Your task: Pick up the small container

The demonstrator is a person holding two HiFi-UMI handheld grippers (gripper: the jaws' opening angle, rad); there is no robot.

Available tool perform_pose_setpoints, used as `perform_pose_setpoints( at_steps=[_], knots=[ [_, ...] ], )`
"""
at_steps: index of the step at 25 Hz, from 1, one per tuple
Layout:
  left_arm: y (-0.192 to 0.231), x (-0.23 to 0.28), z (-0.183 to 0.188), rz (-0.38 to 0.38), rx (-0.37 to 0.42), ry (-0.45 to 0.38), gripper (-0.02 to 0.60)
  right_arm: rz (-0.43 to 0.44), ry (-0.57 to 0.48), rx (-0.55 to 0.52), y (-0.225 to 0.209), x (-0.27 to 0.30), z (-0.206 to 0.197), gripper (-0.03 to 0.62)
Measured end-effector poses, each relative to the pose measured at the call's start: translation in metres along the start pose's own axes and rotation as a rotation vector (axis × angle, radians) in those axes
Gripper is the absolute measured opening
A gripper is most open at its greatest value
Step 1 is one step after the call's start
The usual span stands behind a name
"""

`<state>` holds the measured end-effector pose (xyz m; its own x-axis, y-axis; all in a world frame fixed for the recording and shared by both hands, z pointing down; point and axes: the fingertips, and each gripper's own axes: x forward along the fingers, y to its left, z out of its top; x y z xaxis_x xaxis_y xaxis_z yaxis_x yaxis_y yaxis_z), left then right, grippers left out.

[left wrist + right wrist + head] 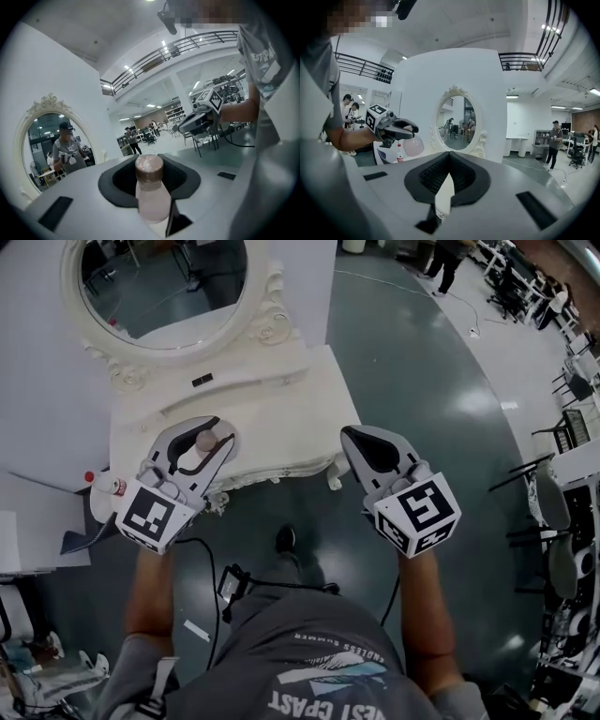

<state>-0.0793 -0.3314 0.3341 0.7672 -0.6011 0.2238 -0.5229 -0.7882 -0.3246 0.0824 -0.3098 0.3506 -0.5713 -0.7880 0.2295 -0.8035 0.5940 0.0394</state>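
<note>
The small container (199,448) is a pale pinkish bottle with a brownish cap. My left gripper (210,433) is shut on it near the neck and holds it in the air over the left part of the white vanity table (281,442). In the left gripper view the container (151,187) stands upright between the black pads, cap upward. From the right gripper view the left gripper (405,129) carries the container (414,146) hanging below its jaws. My right gripper (354,437) hovers at the table's right front corner, its jaws together with nothing between them.
An oval mirror in an ornate white frame (159,287) stands at the back of the table. A red-capped bottle (108,484) sits on a low surface to the left. Chairs and desks (562,427) line the right side, and people stand far off.
</note>
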Motion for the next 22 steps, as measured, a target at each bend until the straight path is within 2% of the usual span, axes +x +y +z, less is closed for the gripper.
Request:
perform_pose_setpoints(
  at_steps=[8,22],
  knots=[
    [-0.021,-0.034,0.016,0.0,0.007,0.014,0.134,0.038,-0.011,-0.01,0.012,-0.001,0.017,0.021],
    [-0.022,-0.056,-0.01,0.034,-0.033,0.022,0.133,0.096,0.035,-0.027,0.046,0.012,0.005,0.021]
  ],
)
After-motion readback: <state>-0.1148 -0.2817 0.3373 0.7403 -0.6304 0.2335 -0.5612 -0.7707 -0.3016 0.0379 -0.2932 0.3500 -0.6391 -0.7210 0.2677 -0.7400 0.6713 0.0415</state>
